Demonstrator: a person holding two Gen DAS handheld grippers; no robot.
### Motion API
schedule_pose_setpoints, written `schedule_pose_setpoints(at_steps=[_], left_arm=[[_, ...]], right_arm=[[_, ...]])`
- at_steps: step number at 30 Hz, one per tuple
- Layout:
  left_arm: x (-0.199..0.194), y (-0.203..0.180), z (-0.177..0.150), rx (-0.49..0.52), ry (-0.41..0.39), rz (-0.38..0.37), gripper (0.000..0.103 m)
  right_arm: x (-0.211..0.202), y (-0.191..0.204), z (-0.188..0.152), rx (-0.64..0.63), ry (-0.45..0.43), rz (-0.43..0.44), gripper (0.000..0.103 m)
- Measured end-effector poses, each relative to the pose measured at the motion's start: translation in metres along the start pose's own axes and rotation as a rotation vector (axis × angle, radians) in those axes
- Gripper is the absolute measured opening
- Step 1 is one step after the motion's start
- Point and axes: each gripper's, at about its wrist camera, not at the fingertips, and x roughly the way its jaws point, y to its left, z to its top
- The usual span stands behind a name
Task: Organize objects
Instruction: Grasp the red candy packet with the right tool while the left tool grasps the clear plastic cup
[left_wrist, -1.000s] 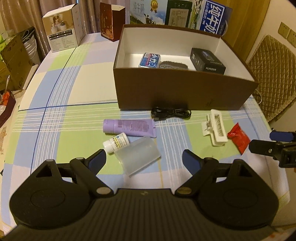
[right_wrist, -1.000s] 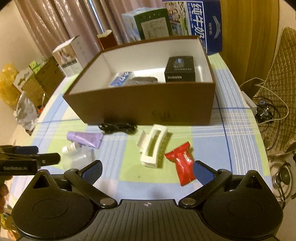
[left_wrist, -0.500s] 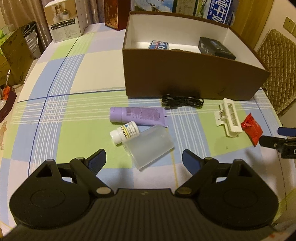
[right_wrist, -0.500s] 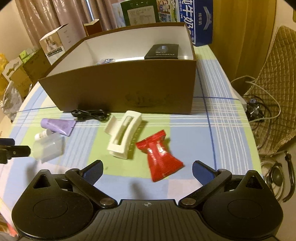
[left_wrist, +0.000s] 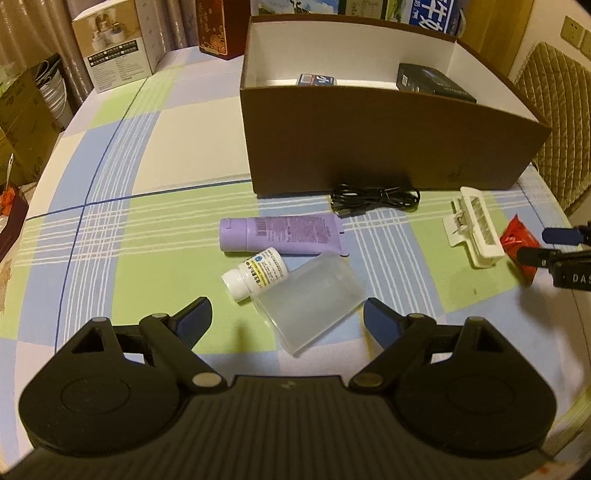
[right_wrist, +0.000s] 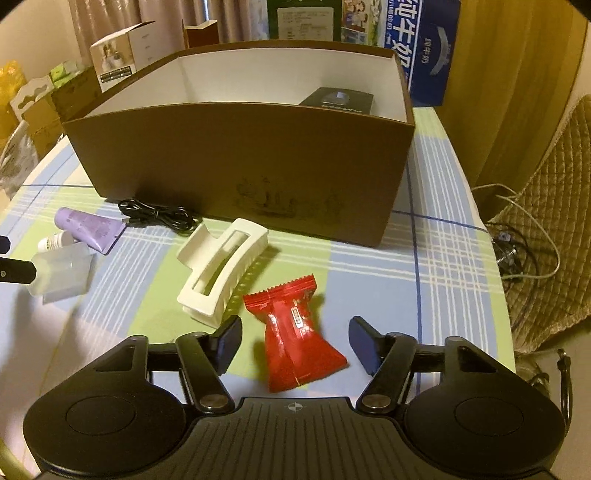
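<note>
The right gripper (right_wrist: 294, 341) is held low over the checked tablecloth (right_wrist: 443, 258), jaws just narrowed to approx half width w/ the red snack packet (right_wrist: 295, 332) between them, pads not yet pressed on it. The white hair clip (right_wrist: 218, 269) lies just beside the packet. The left gripper (left_wrist: 287, 317) is kept spread wide, nothing gripped, w/ the clear plastic cup (left_wrist: 310, 302) lying on its side between the fingers, next to the small white bottle (left_wrist: 255, 273) & purple tube (left_wrist: 280, 234). A black cable (left_wrist: 373, 195) lies at the foot of the brown box (left_wrist: 388, 147)

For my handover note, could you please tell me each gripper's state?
Left gripper: open, empty.
Right gripper: open, just closing around the red foil candy packet, not gripping.
</note>
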Motion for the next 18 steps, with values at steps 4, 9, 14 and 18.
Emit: schedule_pose_setpoints(at_steps=[4,9,14,18], left_arm=[[0.007,0.0,0.0,0.04,0.0,-0.021,0.086],[0.017,-0.003,0.0,0.12,-0.008,-0.057,0.082],[0.029,-0.009,0.001,0.209,-0.01,-0.112,0.079],[0.037,-0.014,0.002,0.234,0.026,-0.131,0.065]], right_arm=[[0.004,0.002,0.0,-0.025,0.002,0.006,0.042],[0.006,-0.001,-0.002,-0.013,0.02,0.01,0.03],[0.004,-0.009,-0.006,0.028,0.037,0.001,0.029],[-0.001,-0.017,-0.01,0.066,0.043,-0.01,0.029]])
